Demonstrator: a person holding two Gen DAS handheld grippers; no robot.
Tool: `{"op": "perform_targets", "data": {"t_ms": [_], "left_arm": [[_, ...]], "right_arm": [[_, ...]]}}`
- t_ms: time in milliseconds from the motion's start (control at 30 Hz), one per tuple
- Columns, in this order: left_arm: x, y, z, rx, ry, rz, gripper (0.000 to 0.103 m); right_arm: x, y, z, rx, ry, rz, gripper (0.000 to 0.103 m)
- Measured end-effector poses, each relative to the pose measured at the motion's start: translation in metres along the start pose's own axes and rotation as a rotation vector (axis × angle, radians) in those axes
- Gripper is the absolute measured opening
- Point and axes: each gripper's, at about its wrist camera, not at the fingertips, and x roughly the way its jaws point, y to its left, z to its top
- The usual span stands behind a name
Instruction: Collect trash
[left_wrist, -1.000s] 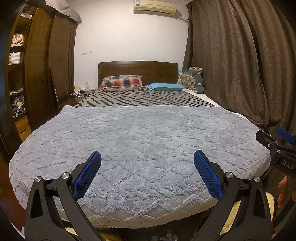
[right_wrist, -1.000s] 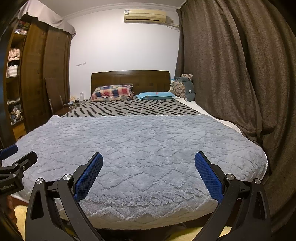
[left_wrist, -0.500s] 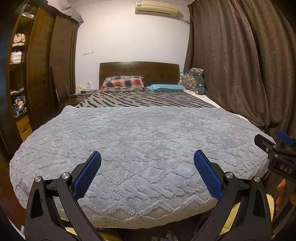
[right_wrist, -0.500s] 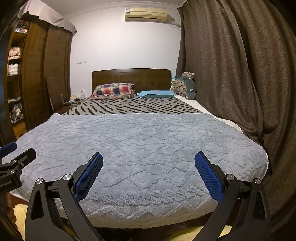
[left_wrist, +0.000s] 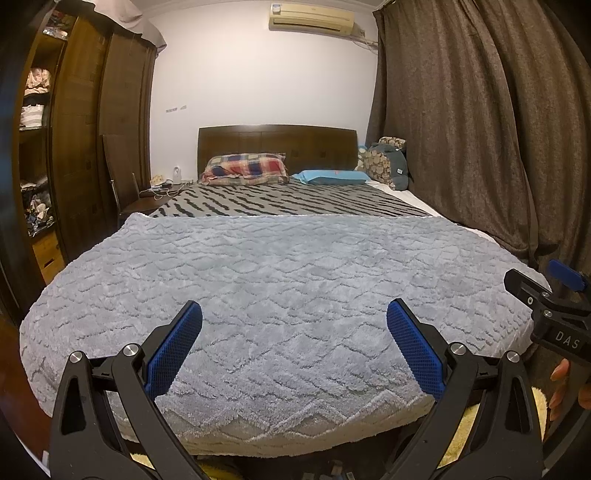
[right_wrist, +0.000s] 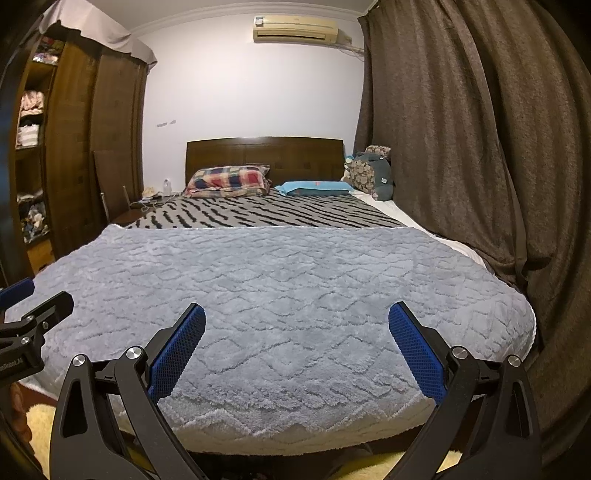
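- Left gripper (left_wrist: 294, 345): black frame, blue textured pads, jaws spread wide, empty, held above the foot of the bed.
- Right gripper (right_wrist: 297, 347): same build, jaws wide, empty.
- Grey plush zigzag-patterned blanket (left_wrist: 280, 295): covers the bed's near half.
- Trash: none identifiable; small dark bits on the floor under the bed's edge are too blurred to name.
- Handling judgement: likely light, soft scraps; pinch at an edge.

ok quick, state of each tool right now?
Left tool: open, holding nothing, over the grey blanket.
Right tool: open, holding nothing.
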Motion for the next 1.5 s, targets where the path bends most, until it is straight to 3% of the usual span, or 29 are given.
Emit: {"op": "perform_targets", "data": {"t_ms": [1500], "left_arm": [[-0.0004, -0.0008, -0.0023, 0.000, 0.007, 0.000, 0.095]], "right_arm": [[0.0041, 0.0020, -0.0047, 0.002, 0.022, 0.012, 0.100]]}}
